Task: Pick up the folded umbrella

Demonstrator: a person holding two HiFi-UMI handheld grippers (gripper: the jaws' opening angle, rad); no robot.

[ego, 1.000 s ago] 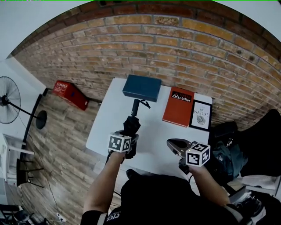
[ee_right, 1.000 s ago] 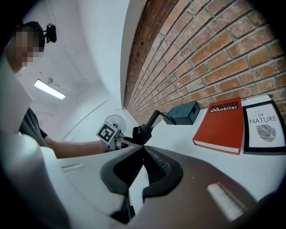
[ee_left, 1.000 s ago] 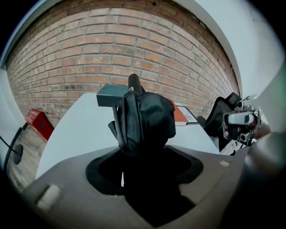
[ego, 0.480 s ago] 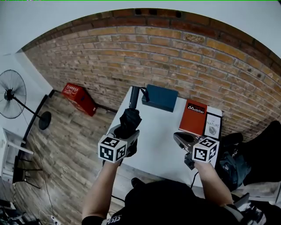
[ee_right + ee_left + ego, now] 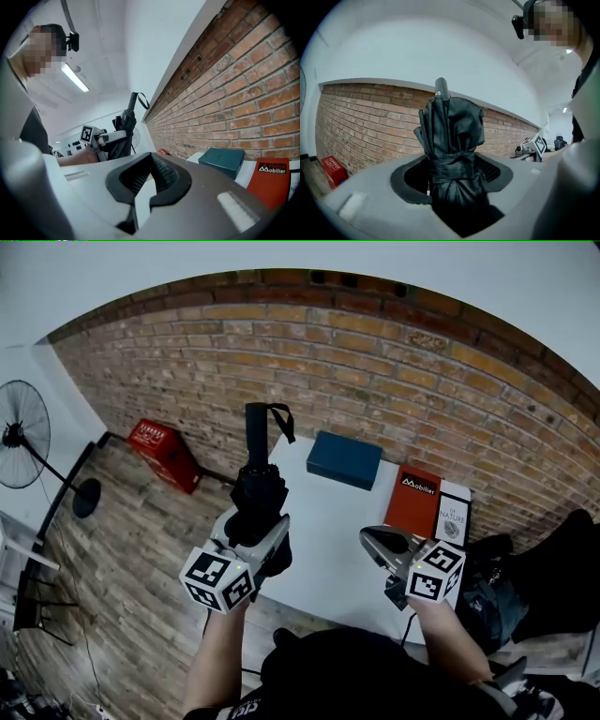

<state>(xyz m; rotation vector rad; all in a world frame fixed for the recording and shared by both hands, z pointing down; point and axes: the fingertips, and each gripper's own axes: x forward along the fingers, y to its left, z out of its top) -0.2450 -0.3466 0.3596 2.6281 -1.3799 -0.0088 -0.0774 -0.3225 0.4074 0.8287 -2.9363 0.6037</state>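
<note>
The black folded umbrella is off the white table, its handle with a wrist strap pointing up toward the brick wall. My left gripper is shut on its bundled canopy near the tie band. In the left gripper view the umbrella fills the space between the jaws of the left gripper. My right gripper hovers over the table's right part, shut with nothing in it. The right gripper view shows its own tips together and the umbrella held up at the left.
A dark blue box lies at the table's far edge by the wall. A red book and a white book lie to its right. A red case and a standing fan are on the floor at left.
The left gripper has risen with the umbrella, lifting it off the table and swinging its handle up toward the wall. The right gripper has also risen a little, still shut.
</note>
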